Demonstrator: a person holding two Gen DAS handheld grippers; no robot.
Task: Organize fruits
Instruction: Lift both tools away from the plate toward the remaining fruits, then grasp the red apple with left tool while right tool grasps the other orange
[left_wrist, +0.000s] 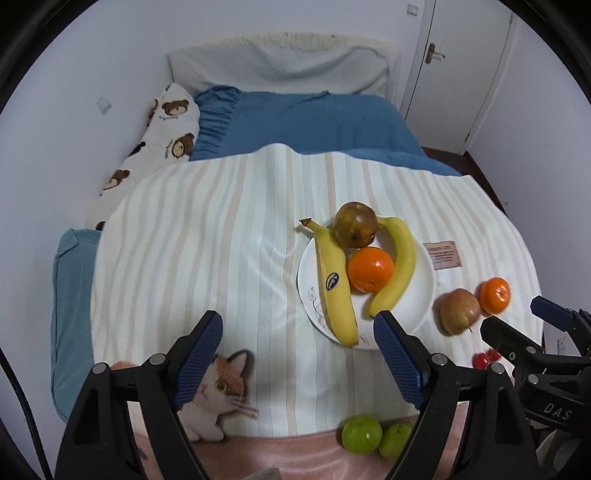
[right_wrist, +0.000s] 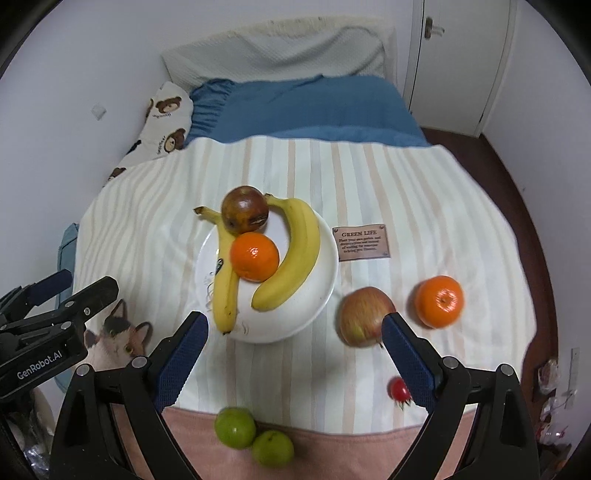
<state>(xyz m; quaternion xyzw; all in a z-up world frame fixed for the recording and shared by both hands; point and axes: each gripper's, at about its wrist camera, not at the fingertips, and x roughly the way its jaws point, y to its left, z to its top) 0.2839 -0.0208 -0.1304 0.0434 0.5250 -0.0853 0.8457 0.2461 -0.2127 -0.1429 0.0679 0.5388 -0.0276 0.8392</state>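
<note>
A white plate on the striped cloth holds two bananas, an orange and a brownish apple. Right of the plate lie a red-yellow apple and a second orange. Two green fruits and a small red fruit sit near the cloth's front. My left gripper hangs open and empty above the cloth, left of the plate. Open and empty too, my right gripper hovers over the plate's front edge.
The cloth covers a bed with a blue blanket, a bear-print pillow and a white pillow. A "GREEN LIFE" patch is sewn on the cloth. A white door stands at the back right. Dark floor borders the bed's right side.
</note>
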